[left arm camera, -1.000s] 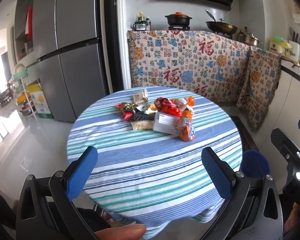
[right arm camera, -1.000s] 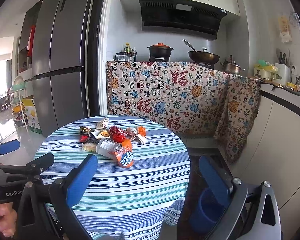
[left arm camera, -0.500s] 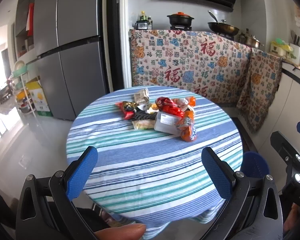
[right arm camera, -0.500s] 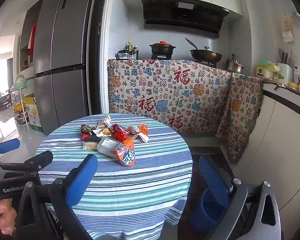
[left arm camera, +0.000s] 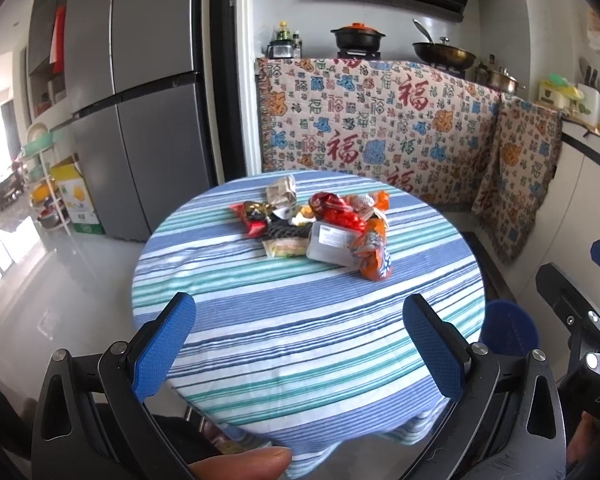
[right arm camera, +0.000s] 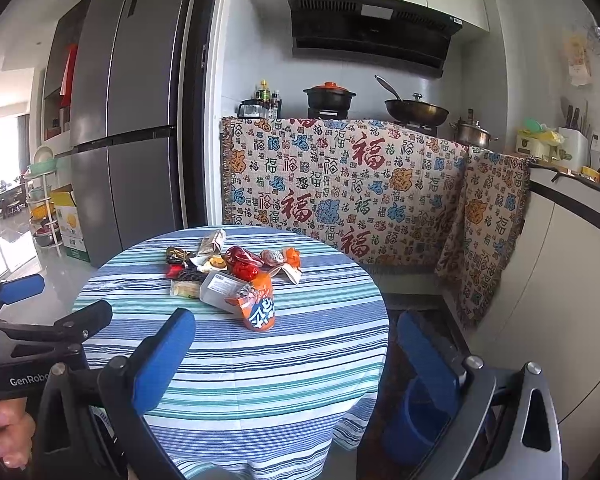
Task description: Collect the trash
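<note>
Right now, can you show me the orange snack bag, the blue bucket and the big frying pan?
orange snack bag (right arm camera: 257,309), right wrist view, on its printed front.
blue bucket (left arm camera: 508,326), left wrist view, on its rim.
frying pan (right arm camera: 416,112), right wrist view, on its bowl.

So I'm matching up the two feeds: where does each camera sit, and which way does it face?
Left wrist: on the left gripper, facing the round table and trash pile; open blue pads, a fingertip, right gripper at the right edge.
Right wrist: on the right gripper, facing likewise; left gripper at the left edge.
Shared: pile, blue bin, stove.
</note>
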`<state>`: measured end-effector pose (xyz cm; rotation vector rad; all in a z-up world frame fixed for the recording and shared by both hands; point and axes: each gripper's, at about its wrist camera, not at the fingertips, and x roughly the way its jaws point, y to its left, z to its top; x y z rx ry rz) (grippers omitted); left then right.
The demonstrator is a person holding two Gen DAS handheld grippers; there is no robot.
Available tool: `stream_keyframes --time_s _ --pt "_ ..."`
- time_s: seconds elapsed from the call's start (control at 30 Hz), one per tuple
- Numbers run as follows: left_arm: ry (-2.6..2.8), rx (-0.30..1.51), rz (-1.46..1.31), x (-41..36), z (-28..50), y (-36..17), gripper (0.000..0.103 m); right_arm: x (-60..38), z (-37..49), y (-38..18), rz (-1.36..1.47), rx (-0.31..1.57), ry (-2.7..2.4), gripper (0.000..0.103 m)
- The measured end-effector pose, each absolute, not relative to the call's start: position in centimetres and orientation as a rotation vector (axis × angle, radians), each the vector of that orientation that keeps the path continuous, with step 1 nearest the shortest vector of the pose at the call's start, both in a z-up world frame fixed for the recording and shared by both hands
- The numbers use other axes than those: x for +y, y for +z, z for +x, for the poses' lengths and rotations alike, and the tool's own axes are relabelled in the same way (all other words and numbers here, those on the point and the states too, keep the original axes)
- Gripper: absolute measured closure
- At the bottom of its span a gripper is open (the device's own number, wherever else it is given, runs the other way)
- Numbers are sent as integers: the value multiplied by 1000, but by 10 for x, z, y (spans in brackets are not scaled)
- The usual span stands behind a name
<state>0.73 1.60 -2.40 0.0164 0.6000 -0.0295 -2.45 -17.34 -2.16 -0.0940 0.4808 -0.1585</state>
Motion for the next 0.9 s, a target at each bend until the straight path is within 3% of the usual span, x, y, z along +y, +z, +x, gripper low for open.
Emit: stream_keyframes --time_s 0.9 --pt "-25 624 16 15 11 -32 0 -173 -21 -30 -97 508 -145 0"
